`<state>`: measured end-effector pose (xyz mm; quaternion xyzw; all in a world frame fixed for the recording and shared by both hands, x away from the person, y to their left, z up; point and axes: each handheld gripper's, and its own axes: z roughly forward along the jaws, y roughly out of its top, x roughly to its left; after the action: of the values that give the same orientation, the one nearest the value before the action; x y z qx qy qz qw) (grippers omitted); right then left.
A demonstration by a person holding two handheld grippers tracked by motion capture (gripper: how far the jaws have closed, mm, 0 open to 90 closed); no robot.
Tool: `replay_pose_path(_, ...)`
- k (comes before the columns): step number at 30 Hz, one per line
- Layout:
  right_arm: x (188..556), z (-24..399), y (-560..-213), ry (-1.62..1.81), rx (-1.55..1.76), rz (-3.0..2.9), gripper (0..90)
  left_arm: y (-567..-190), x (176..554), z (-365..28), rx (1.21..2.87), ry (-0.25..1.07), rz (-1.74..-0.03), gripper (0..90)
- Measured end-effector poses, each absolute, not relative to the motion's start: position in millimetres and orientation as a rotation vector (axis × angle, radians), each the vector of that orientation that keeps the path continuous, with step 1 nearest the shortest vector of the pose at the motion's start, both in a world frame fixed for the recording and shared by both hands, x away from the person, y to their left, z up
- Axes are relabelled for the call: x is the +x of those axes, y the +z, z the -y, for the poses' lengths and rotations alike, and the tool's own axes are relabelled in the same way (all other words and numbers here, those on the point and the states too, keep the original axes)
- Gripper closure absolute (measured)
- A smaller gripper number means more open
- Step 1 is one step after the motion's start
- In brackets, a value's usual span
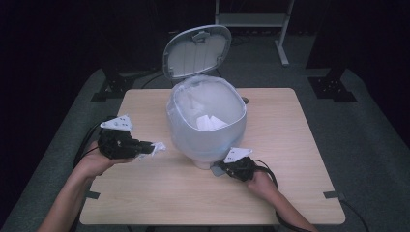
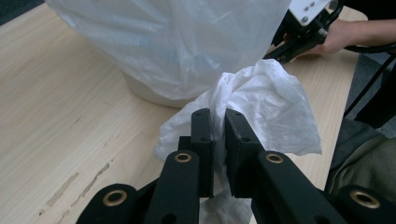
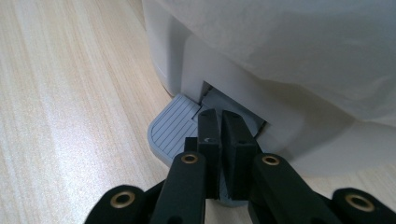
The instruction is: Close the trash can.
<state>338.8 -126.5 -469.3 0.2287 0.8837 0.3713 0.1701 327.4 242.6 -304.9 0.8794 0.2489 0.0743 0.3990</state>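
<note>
Down at the table's near edge, the right gripper [image 1: 227,167] sat clenched with its jaw tips on the bin's grey pedal [image 3: 173,128], whose far end was hidden under the bin [image 1: 206,123]. Toward the left edge, the left gripper [image 1: 151,146] was clamped on a crumpled white bag [image 2: 261,105], held just off the table [image 1: 145,193]. Mid-table, the bin stood with a liner draped over its rim, white scraps dimly visible inside. Behind, its lid [image 1: 197,50] stood up open.
</note>
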Motion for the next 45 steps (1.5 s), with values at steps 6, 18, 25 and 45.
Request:
replay_pose_path(6,338.6,126.5,-469.4,1.055,0.654,-2.512,86.0,-294.3,327.6,-239.9,2.219,0.201,-0.614,83.1)
replay_pose_path(18,338.6,126.4,-469.4,1.055,0.653,-2.512,86.0,-271.7,330.4,-232.8,2.211,0.211,-0.583,83.1)
replay_pose_path(25,338.6,126.3,-469.3,1.060,0.659,-2.513,86.0,-260.6,330.1,-230.4,2.207,0.224,-0.576,83.1)
replay_pose_path(45,339.1,127.0,-469.4,1.062,0.653,-2.514,86.0,-231.5,331.7,-219.5,2.201,0.246,-0.545,83.1)
